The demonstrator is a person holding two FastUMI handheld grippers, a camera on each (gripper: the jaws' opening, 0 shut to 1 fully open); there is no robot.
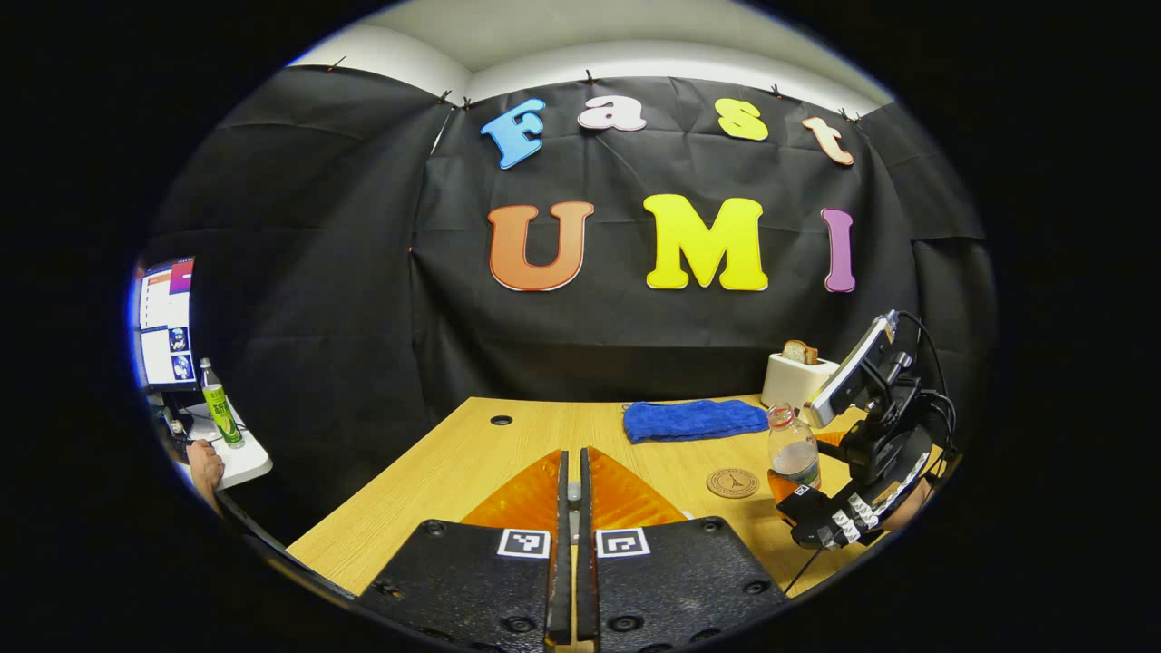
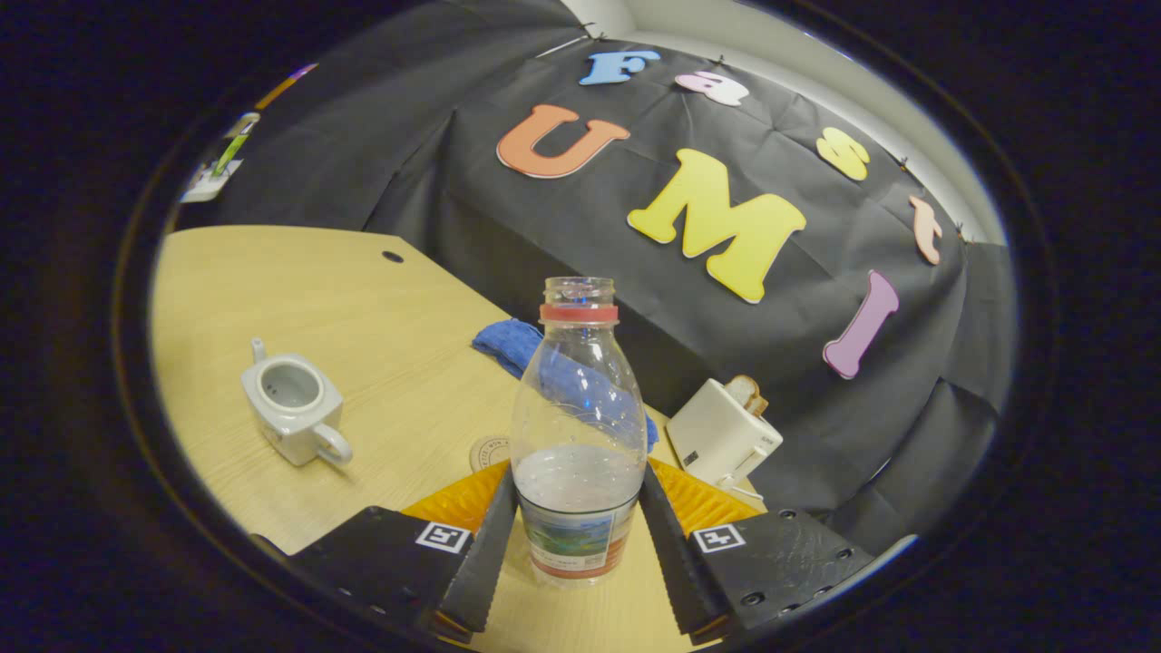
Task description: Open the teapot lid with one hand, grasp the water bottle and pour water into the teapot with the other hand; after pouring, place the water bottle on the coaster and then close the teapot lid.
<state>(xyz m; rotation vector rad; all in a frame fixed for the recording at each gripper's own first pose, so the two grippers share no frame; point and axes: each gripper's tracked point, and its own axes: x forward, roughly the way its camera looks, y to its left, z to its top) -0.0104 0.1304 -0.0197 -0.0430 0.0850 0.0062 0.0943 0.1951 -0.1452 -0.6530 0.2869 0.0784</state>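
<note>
My right gripper is shut on the water bottle, one finger on each side of its lower body. The bottle is clear and uncapped with a red neck ring, stands upright and holds a little water. The round coaster peeks out just behind it. The white teapot stands lidless on the table to the left. In the left gripper view the bottle and right gripper are right of the coaster. My left gripper is nearly shut, with a small pale piece, seemingly the lid's knob, pinched between its fingers.
A blue cloth lies at the back of the wooden table. A white toaster with a slice of bread stands in the back right corner. Off to the left, a side desk holds a monitor and a green bottle.
</note>
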